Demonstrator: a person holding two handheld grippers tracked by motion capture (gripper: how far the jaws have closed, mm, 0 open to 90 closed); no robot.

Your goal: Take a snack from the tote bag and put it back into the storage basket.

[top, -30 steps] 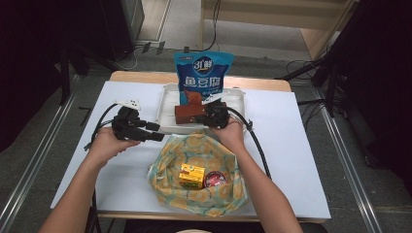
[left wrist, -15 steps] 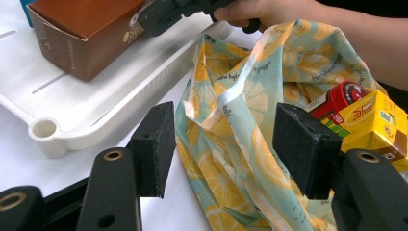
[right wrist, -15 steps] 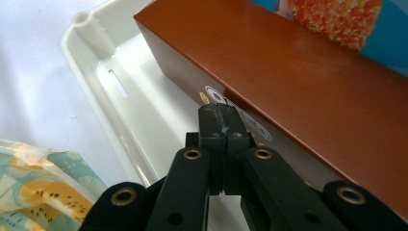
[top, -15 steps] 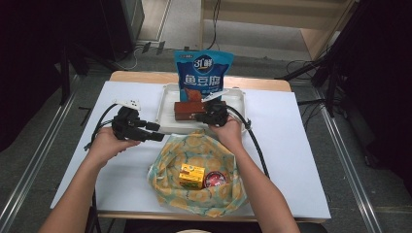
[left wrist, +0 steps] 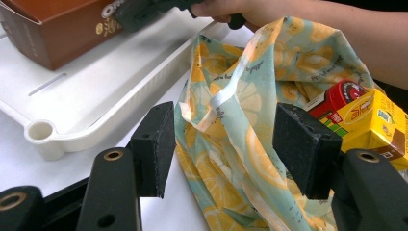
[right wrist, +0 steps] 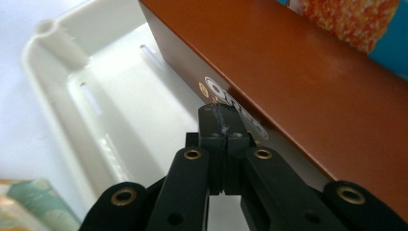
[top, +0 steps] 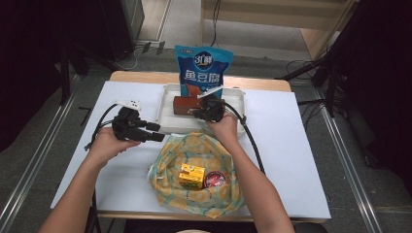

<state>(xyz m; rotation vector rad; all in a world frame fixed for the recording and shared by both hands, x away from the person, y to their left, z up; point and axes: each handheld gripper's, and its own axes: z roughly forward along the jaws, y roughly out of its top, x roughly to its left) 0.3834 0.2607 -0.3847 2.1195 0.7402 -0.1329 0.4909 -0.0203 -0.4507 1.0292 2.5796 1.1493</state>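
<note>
Right gripper (right wrist: 222, 113): fingers fully closed on each other, nothing between them. In the right gripper view the tips sit at the printed side of the brown box (right wrist: 298, 91), touching or just short of it; which one cannot be told. In the high view this gripper (top: 206, 108) is at upper centre, over the white tray (top: 165, 114), with the brown box (top: 184, 103) lying inside the tray and a blue snack pouch (top: 204, 68) standing at its far side.

Left gripper (left wrist: 219, 144): fingers spread wide, holding nothing. In the left gripper view they bracket the raised edge of the lemon-print bag (left wrist: 240, 125) without touching it. In the high view the gripper (top: 141, 130) hovers left of centre above the white tabletop (top: 291, 145), just beside the bag (top: 194, 150).

Bag contents, lower centre of the high view: a yellow carton (top: 190, 175) and a red-lidded can (top: 214, 179), lying side by side in the open mouth.

Judgement: the work in hand appears to be moving the box from tray to bag.

Risks noted:
- Closed fingers cannot grasp the box; pressing on would only shove it along the tray or against the pouch, which may topple.
- The box is broad and smooth; a grip near one end could let it pivot and slip.
- The bag mouth is slack; unless the left fingers hold the edge, it may fold shut under the box.
- The carton and can leave little room and may be knocked out.
</note>
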